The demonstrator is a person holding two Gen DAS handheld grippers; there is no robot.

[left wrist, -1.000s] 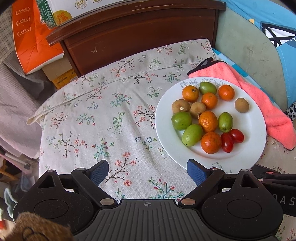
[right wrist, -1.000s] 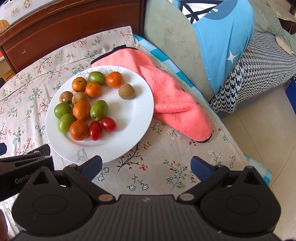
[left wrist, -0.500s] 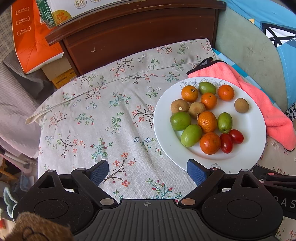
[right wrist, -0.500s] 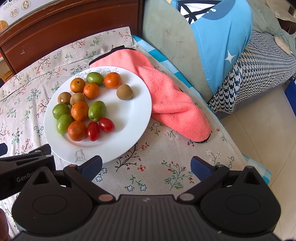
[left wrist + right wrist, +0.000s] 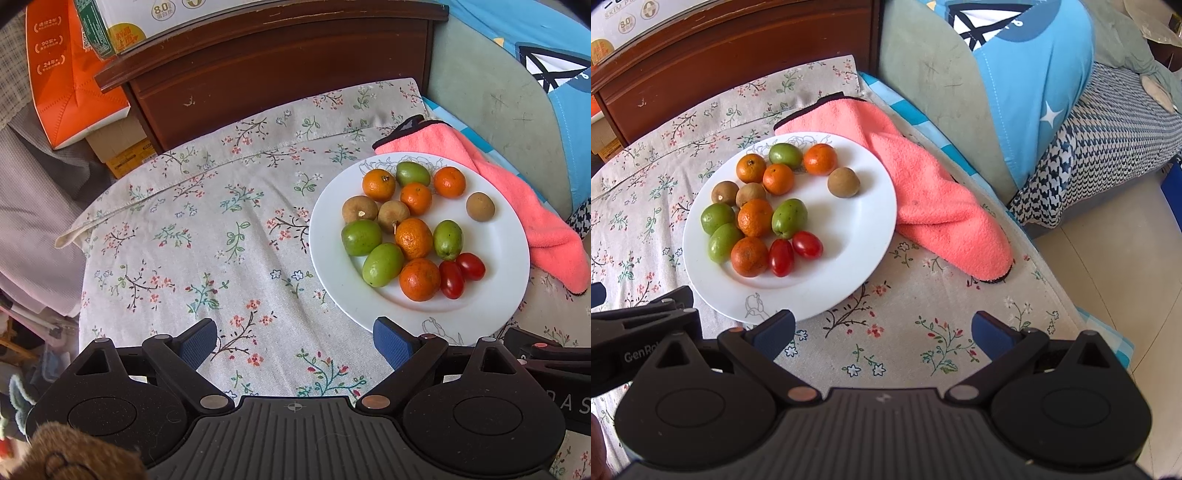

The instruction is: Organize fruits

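Observation:
A white plate (image 5: 491,295) (image 5: 857,236) on the floral cloth holds mixed fruit: several oranges (image 5: 413,238) (image 5: 755,217), several green fruits (image 5: 361,237) (image 5: 789,218), two red cherry tomatoes (image 5: 470,266) (image 5: 807,244) and three brown round fruits, one (image 5: 480,206) (image 5: 843,182) apart at the plate's right. My left gripper (image 5: 295,341) is open and empty, near the plate's front left rim. My right gripper (image 5: 882,330) is open and empty, in front of the plate's front right rim.
A pink towel (image 5: 517,195) (image 5: 923,184) lies behind and right of the plate. A dark wooden cabinet (image 5: 277,74) stands behind the table. An orange box (image 5: 70,74) is at the far left. Blue and patterned bedding (image 5: 1071,110) lies right of the table edge.
Both grippers have barely shifted; the plate sits slightly further left in both views. The jaws remain open and the fruit has not moved.

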